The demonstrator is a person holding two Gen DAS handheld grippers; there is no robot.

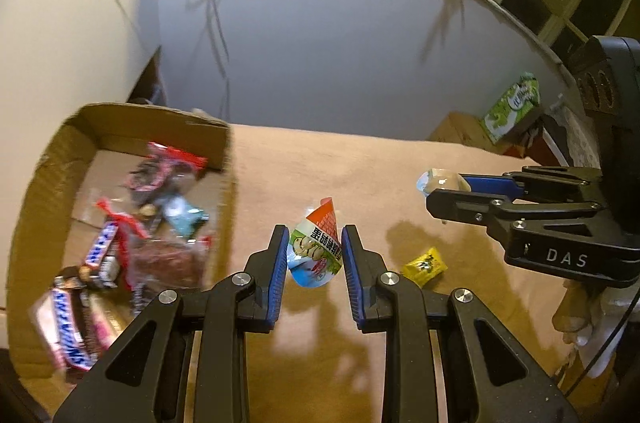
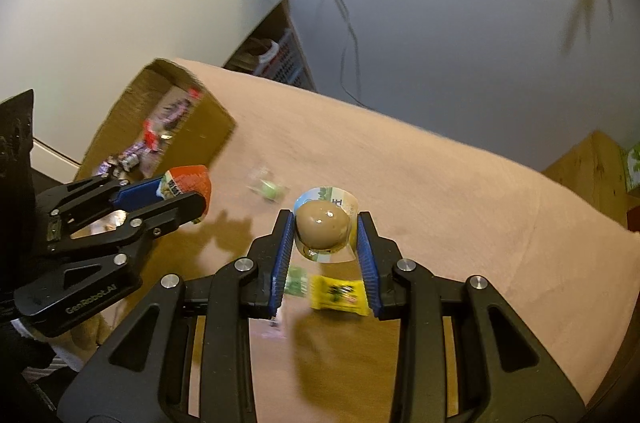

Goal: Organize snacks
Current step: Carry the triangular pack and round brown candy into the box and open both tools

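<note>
Two hand-held grippers hang above a table covered in tan-pink cloth (image 2: 460, 183), each carrying a snack toward sorting. The left gripper (image 1: 315, 251) pinches a small orange, white and green printed snack packet (image 1: 316, 247) between its blue-padded fingers, held clear of the cloth and just right of the open brown cardboard box (image 1: 224, 143) at the table's left edge, likely its destination since the box already holds red-and-brown wrapped chocolate bars (image 1: 70, 327) and other packets. The right gripper (image 2: 326, 235) is closed on a clear-wrapped brown egg-shaped snack (image 2: 322, 225), gripped by the sides of the wrapper so the round body sits between the pads, well to the right of the box. Beneath it on the cloth lie a yellow wrapped candy (image 2: 340, 293), a small green packet (image 2: 296, 283) just beside it, and a blurred green-and-clear wrapped sweet (image 2: 270, 188) nearer the box, all apparently not yet collected.
</note>
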